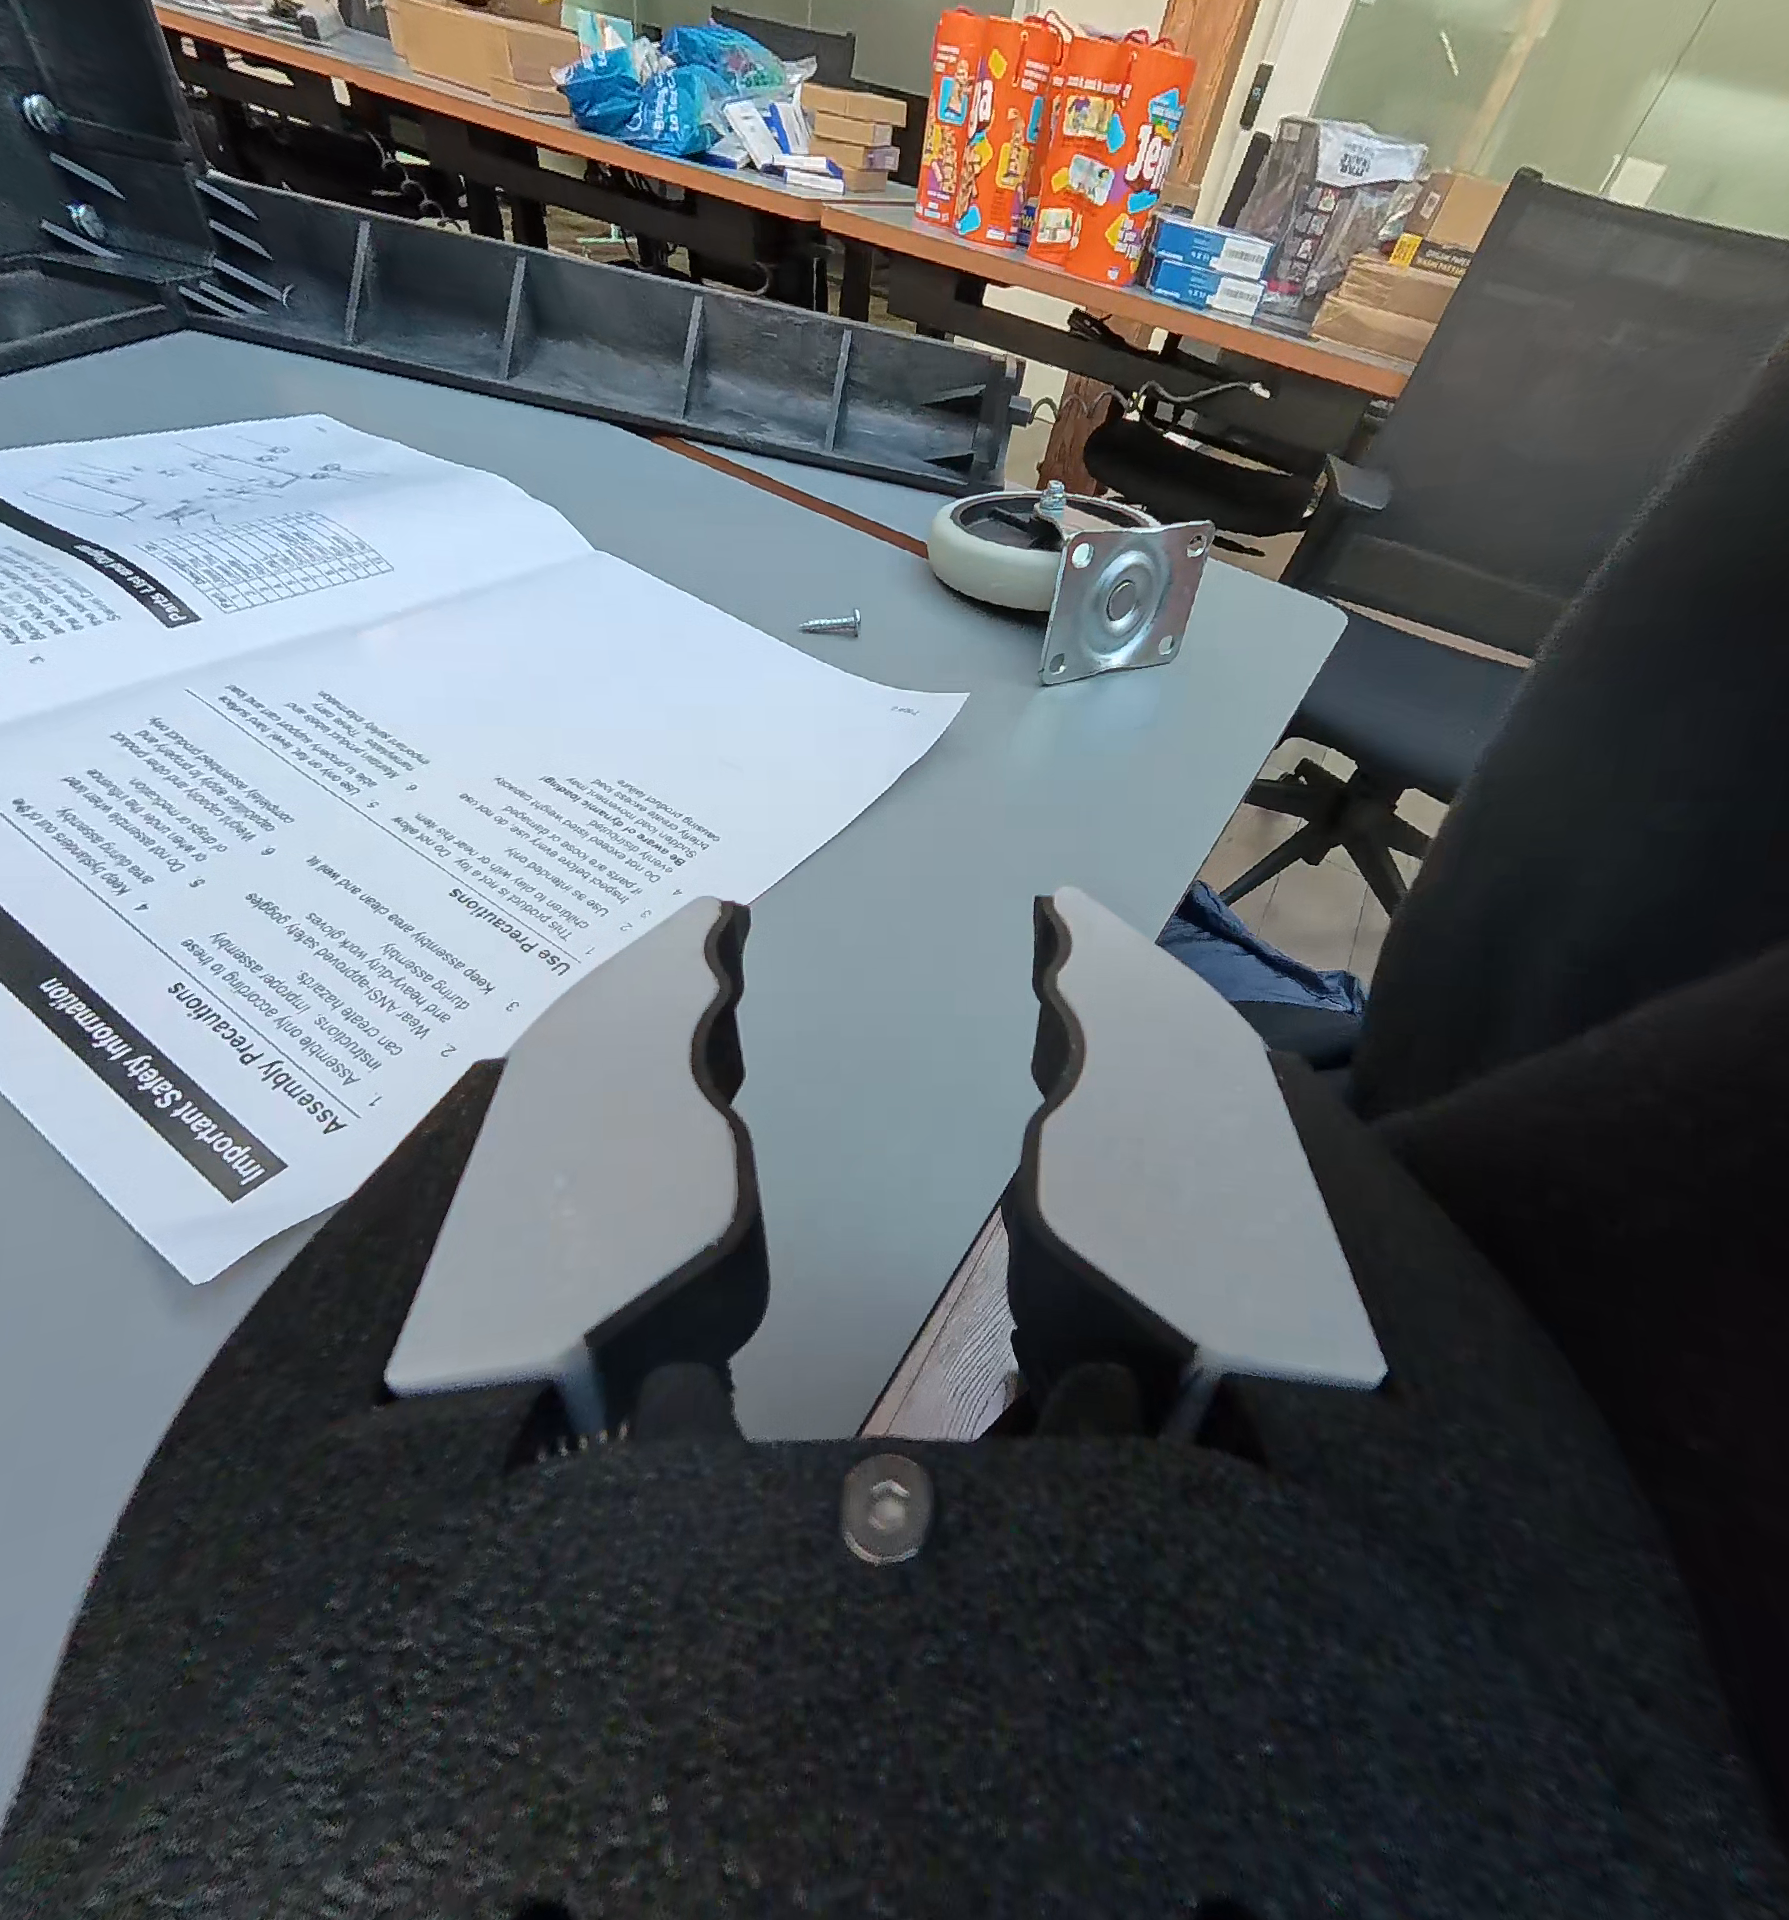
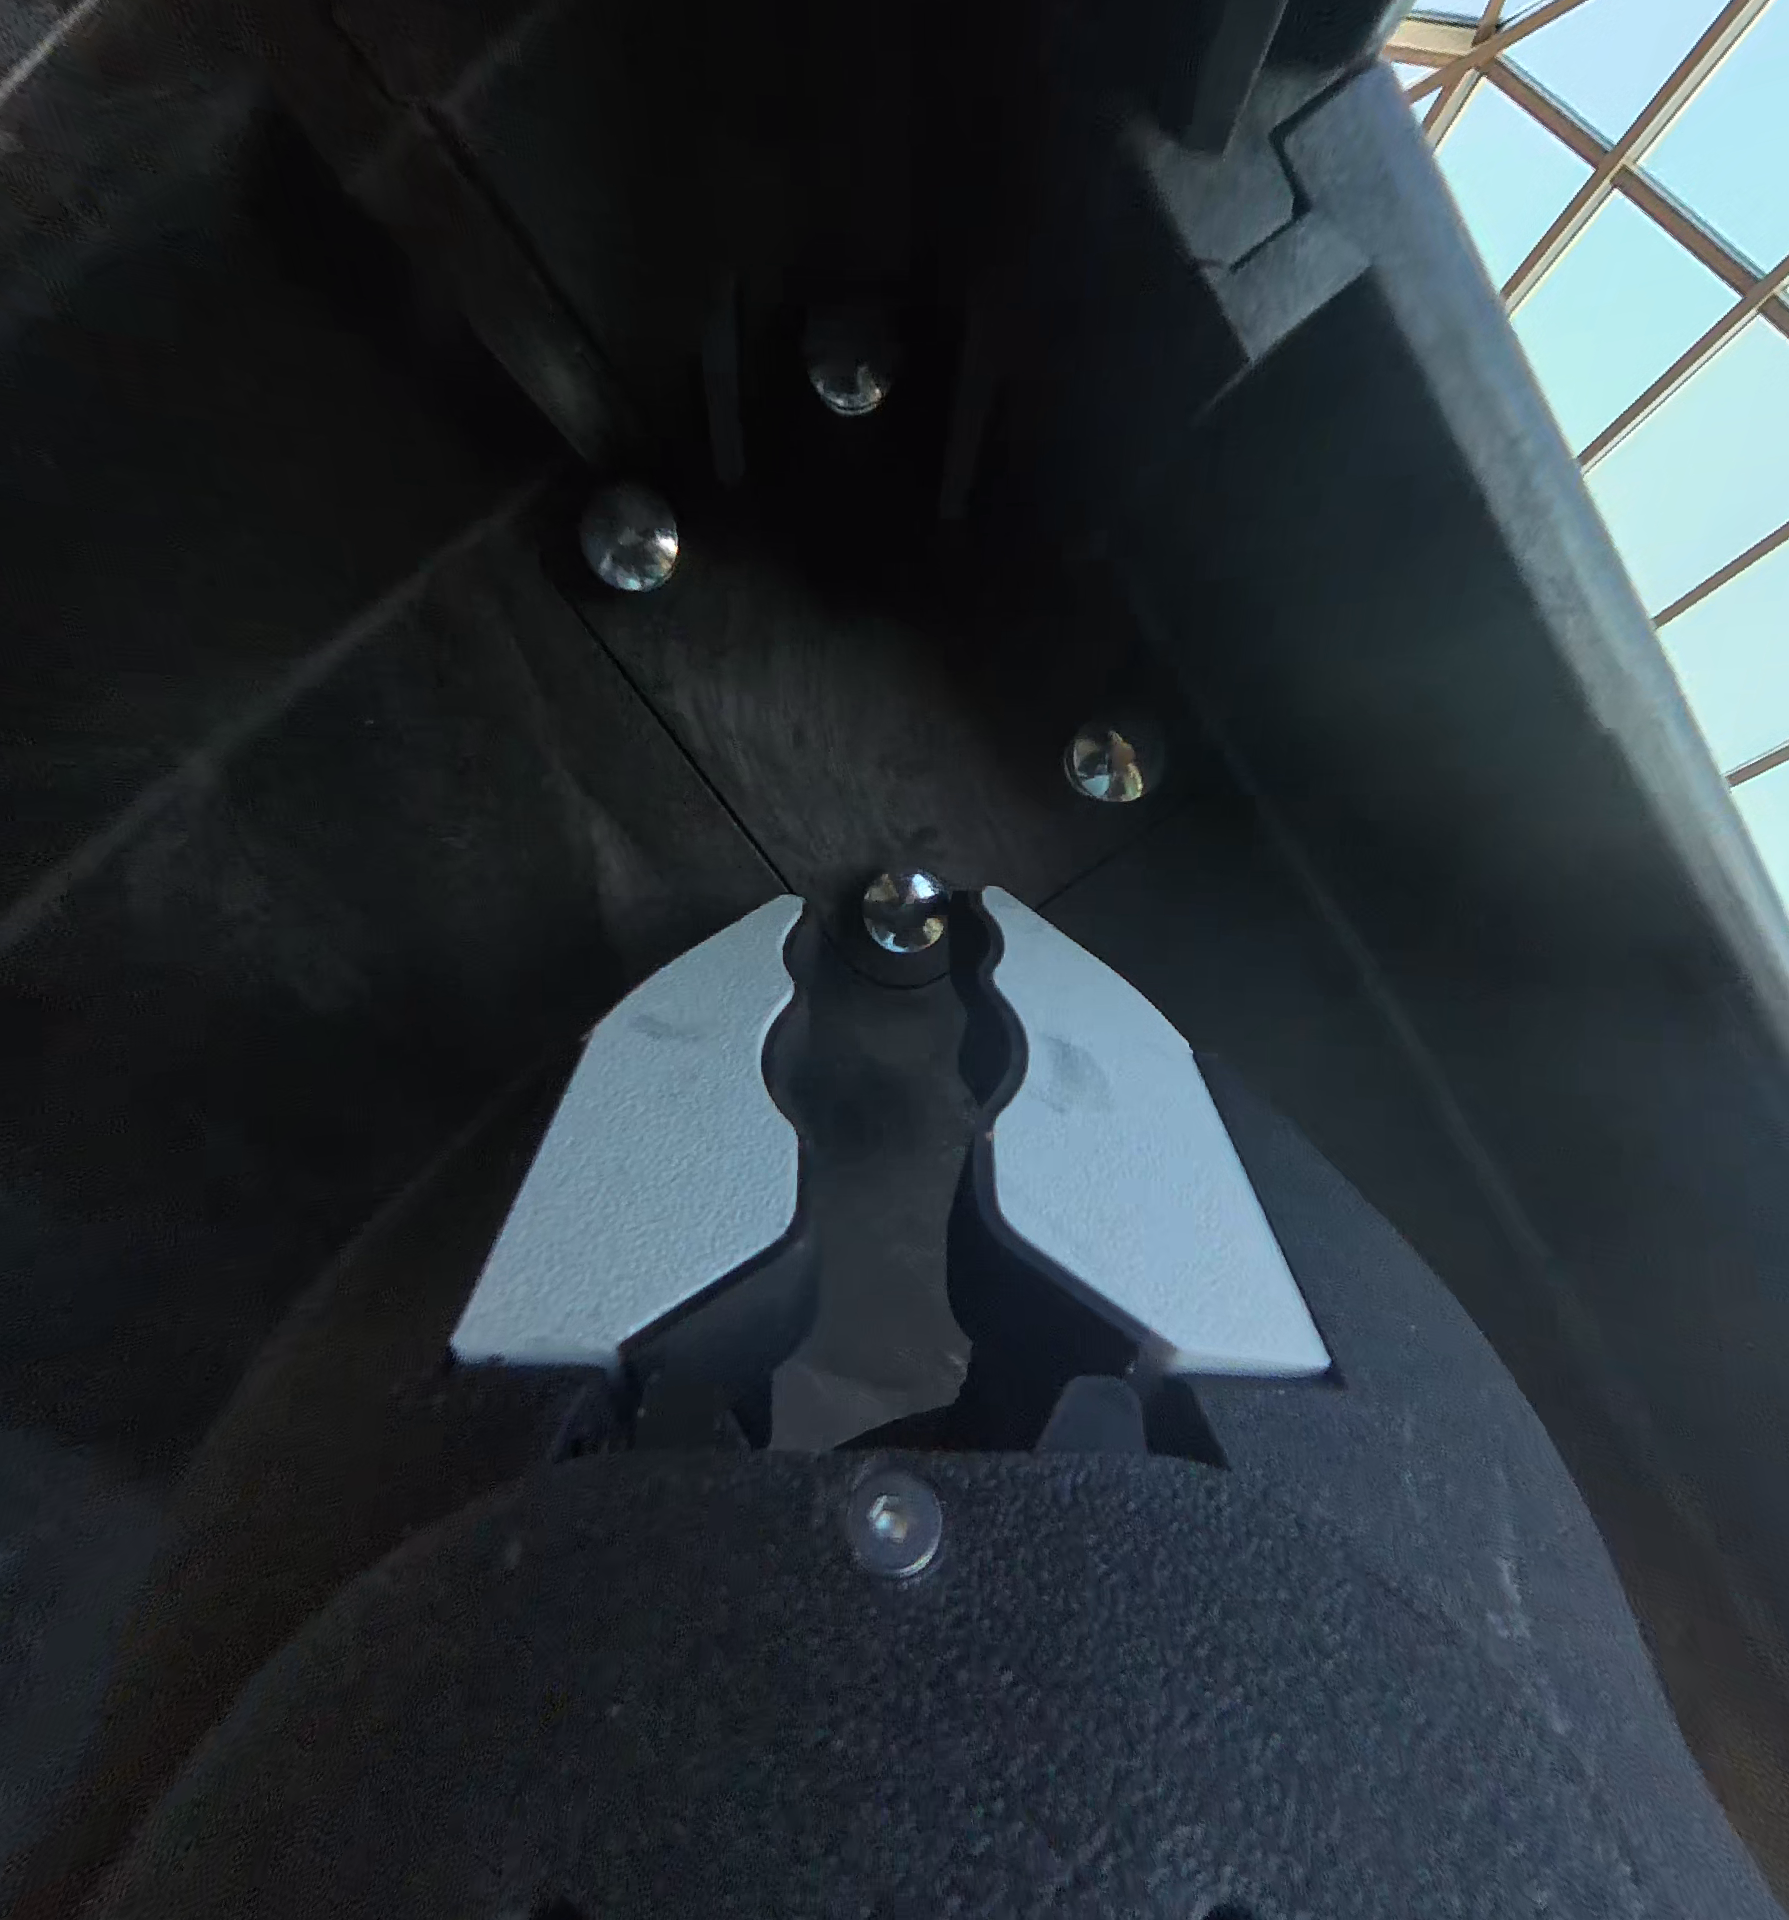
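My left gripper [image 1: 890, 914] is open and empty, low over a grey table [image 1: 869, 1039] near its front corner. A caster wheel with a metal mounting plate [image 1: 1077, 582] lies ahead of it, and a loose screw [image 1: 833, 623] lies just to its left. My right gripper [image 2: 895, 914] is inside a black plastic body [image 2: 298, 831]. Its tips are on either side of a shiny round screw head [image 2: 903, 911] at the corner of a dark plate [image 2: 848, 727]. Its jaws stand a narrow gap apart. Something dark fills the gap, and I cannot tell whether it is held.
A printed instruction sheet [image 1: 350, 779] lies on the table to the left. A black ribbed plastic part [image 1: 661, 343] lies across the back of the table. A dark sleeve [image 1: 1648, 831] fills the right side. Tables with boxes and bags [image 1: 1066, 145] and office chairs stand behind. Across from one pair of fingers to the other is roughly 65 cm.
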The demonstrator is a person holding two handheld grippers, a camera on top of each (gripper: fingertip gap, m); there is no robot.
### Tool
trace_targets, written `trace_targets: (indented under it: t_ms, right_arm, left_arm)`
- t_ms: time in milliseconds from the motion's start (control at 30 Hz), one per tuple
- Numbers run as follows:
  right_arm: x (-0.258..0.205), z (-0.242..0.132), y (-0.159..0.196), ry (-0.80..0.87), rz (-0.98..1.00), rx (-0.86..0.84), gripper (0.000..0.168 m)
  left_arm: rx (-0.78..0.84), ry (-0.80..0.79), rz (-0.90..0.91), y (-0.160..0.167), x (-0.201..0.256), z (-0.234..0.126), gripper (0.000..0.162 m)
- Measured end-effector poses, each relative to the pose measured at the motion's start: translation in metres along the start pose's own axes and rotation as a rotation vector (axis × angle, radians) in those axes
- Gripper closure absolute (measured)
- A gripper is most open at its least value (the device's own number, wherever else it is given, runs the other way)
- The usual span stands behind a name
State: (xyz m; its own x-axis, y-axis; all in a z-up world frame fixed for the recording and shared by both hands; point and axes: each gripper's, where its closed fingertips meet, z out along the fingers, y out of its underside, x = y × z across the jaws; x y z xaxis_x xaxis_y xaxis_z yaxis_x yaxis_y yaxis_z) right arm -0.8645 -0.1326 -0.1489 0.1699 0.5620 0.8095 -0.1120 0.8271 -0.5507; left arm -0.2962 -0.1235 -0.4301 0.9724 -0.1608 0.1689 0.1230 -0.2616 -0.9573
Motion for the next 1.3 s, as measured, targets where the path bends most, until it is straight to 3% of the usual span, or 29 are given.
trace_targets:
  t_ms: [467,633,700,767,900,967,1033,1167,1200,1300]
  right_arm:
    - [0.004,0.004,0.002,0.012,0.01,-0.012,0.153]
    - [0.003,0.005,0.003,-0.003,-0.017,-0.035,0.153]
    - [0.003,0.006,0.003,-0.008,-0.027,-0.044,0.153]
    - [0.003,0.006,0.003,-0.01,-0.038,-0.051,0.153]
    - [0.003,0.006,0.003,0.0,-0.042,-0.067,0.153]
    - [0.004,0.006,0.003,0.016,-0.044,-0.073,0.153]
    - [0.004,0.006,0.003,0.025,-0.026,-0.082,0.153]
    - [0.004,0.006,0.004,0.029,-0.017,-0.123,0.153]
    - [0.004,0.006,0.004,0.025,-0.024,-0.133,0.153]
    - [0.004,0.006,0.003,0.016,-0.035,-0.136,0.153]
  left_arm:
    - [-0.007,0.007,0.001,0.004,0.0,-0.015,0.109]
    - [-0.034,0.078,-0.136,-0.007,0.019,-0.029,0.108]
    - [-0.088,0.039,-0.162,-0.015,0.018,-0.049,0.107]
    - [-0.004,0.015,-0.18,-0.048,0.018,-0.079,0.105]
    - [0.039,-0.416,-0.138,-0.069,-0.039,-0.163,0.107]
    - [-0.006,-0.739,-0.212,-0.051,-0.092,-0.22,0.107]
    - [-0.142,-0.904,-0.301,-0.012,-0.129,-0.252,0.103]
    - [-0.394,-0.823,-0.435,0.057,-0.154,-0.236,0.092]
    - [-0.409,-0.771,-0.467,0.067,-0.153,-0.226,0.107]
    - [-0.402,-0.854,-0.47,0.076,-0.161,-0.223,0.121]
